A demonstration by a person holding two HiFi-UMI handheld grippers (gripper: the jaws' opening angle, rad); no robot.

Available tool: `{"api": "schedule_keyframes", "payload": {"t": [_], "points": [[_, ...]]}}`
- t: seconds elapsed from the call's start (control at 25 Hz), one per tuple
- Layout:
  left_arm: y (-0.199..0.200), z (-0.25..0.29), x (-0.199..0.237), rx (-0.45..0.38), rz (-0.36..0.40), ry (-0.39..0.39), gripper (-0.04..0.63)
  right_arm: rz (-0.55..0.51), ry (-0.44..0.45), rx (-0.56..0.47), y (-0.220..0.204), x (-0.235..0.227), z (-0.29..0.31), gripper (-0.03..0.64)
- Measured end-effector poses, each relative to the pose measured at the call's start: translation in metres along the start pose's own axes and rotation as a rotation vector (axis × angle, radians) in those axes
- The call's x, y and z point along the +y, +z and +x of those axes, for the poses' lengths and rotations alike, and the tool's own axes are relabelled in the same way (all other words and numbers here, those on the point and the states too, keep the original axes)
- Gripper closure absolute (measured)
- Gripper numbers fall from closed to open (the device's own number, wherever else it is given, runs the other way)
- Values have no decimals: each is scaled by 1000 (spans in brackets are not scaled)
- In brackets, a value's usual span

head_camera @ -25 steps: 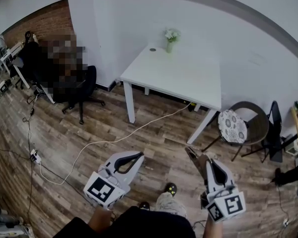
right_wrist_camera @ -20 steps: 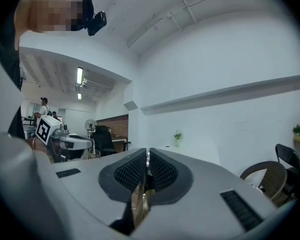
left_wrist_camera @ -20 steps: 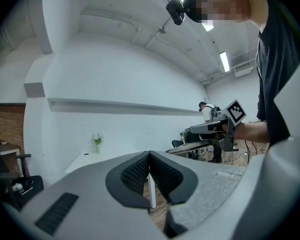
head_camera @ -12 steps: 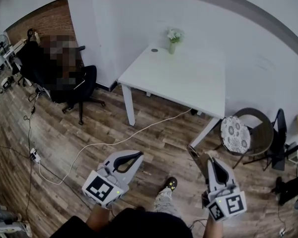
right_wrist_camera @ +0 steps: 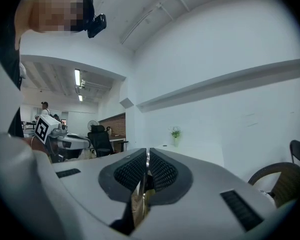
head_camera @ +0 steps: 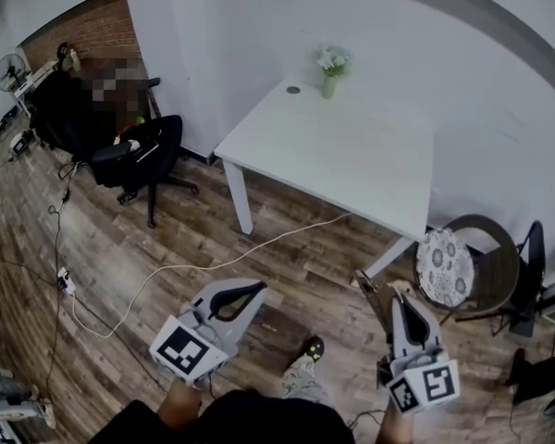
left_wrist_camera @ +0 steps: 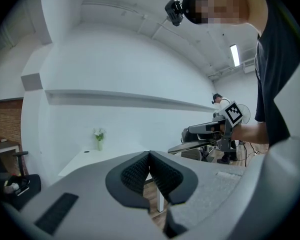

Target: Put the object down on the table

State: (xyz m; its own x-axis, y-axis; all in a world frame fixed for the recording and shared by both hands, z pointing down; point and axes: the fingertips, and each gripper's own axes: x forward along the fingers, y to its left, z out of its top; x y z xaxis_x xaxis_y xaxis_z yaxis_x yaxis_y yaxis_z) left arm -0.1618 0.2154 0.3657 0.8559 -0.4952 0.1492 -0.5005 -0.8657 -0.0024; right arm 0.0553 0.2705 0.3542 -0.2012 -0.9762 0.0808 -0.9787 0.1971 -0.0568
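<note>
Grips a thin brown object (right_wrist_camera: 139, 201) in the right gripper (right_wrist_camera: 147, 156), jaws narrow and pressed on its 2 faces. Holds the left gripper (left_wrist_camera: 149, 156) closed, pads together, nothing between them. Holds the object in the air above the wood floor (head_camera: 166, 220), near the table (head_camera: 351, 155) but short of it and not touching. Points both grippers toward the table. Shows 1 vase (head_camera: 330, 67) at the table's far edge, a cushioned chair (head_camera: 449, 265) near its right corner, and a cable (head_camera: 259, 243) across the floor.
</note>
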Motion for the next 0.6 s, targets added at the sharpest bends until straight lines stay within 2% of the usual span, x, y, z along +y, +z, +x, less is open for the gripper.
{"api": "schedule_keyframes", "payload": {"t": [0.44, 0.6], "points": [[21, 79, 16, 7, -30, 35, 595, 27, 51, -17, 13, -77, 47, 598], [31, 107, 18, -12, -3, 40, 595, 32, 66, -27, 18, -102, 57, 598]]}}
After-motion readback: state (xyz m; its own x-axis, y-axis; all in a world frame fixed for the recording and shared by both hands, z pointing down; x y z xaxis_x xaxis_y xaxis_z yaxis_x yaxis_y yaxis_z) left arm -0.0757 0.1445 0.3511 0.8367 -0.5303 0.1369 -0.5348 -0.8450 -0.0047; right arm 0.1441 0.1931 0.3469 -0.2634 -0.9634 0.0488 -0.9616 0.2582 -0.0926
